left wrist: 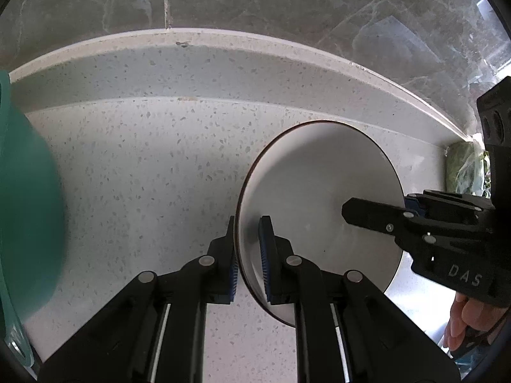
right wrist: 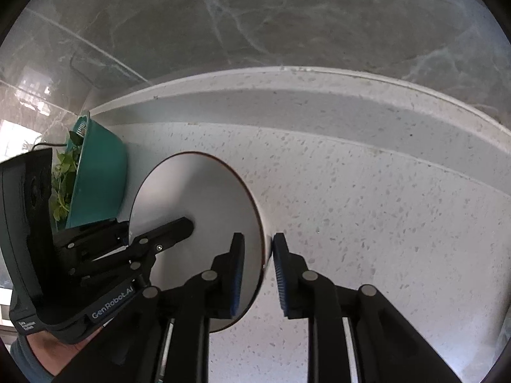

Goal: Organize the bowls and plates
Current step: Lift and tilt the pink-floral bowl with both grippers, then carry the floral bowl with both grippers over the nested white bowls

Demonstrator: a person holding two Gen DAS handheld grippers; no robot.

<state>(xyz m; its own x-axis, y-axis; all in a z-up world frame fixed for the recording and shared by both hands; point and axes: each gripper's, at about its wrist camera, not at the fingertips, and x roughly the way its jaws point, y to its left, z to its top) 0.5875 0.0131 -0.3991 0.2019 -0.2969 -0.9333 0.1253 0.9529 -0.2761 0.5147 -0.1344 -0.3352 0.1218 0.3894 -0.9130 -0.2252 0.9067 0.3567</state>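
Note:
A white plate with a dark rim (left wrist: 319, 191) is held between both grippers above the speckled counter; it also shows in the right wrist view (right wrist: 198, 191). My left gripper (left wrist: 247, 261) is shut on the plate's left rim. My right gripper (right wrist: 258, 274) is shut on the plate's opposite rim, one finger (right wrist: 238, 271) on its face and one behind. The right gripper (left wrist: 415, 220) shows at the right of the left wrist view, and the left gripper (right wrist: 156, 239) at the left of the right wrist view.
A teal bowl (right wrist: 99, 178) with green leaves (right wrist: 64, 175) stands at the left by the backsplash; it fills the left edge of the left wrist view (left wrist: 28, 207). A bag of greens (left wrist: 466, 169) lies at the right. A marble wall (left wrist: 255, 0) rises behind the counter ledge.

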